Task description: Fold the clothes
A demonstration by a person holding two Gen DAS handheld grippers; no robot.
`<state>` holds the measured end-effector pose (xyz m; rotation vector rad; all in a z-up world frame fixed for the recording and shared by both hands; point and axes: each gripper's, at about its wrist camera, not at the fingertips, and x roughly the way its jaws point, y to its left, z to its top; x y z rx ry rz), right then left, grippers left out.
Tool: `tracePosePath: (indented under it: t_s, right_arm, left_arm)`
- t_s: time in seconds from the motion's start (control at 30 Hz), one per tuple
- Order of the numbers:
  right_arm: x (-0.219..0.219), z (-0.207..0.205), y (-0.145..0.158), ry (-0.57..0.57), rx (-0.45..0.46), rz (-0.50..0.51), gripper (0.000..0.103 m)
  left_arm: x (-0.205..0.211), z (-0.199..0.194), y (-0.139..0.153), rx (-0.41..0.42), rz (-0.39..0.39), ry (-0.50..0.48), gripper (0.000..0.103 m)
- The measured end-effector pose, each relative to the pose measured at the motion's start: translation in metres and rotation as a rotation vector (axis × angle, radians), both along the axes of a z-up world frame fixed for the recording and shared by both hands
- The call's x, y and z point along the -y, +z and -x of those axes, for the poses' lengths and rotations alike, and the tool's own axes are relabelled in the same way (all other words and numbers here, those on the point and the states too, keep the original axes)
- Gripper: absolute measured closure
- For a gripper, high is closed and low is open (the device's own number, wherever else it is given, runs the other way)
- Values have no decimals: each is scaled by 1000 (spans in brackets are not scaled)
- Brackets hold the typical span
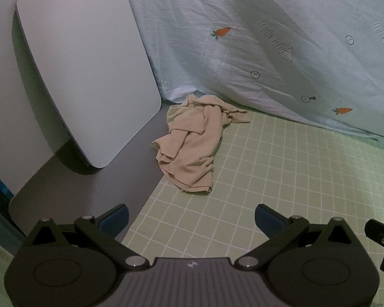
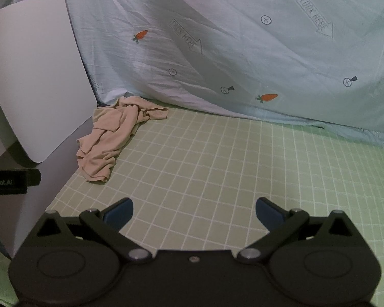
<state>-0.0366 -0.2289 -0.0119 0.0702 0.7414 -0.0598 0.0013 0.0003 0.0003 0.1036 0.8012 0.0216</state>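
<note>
I see both my grippers spread wide and empty: left gripper point(image 1: 191, 219), right gripper point(image 2: 194, 212). The crumpled beige garment point(image 1: 190, 142) lies well ahead on the green checked mat point(image 1: 281, 179), its edge on the grey surface point(image 1: 71, 186), near the leaning white board point(image 1: 84, 66) and carrot-print sheet point(image 1: 268, 38).

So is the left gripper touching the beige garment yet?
Apart. The left wrist view shows bare green grid sheet between the open left gripper and the beige garment.
</note>
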Motion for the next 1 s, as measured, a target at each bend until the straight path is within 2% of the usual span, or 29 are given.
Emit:
tracePosePath:
  t_s: [0.67,1.0]
  right_arm:
    - [-3,-6,-5,-11,-11,7,0]
    - [-6,-24,-11,1,-31,13,0]
  left_arm:
    - [0,-6,-5,-13,2,-15,0]
    - [-3,-30,-11,-44,15,-7,0]
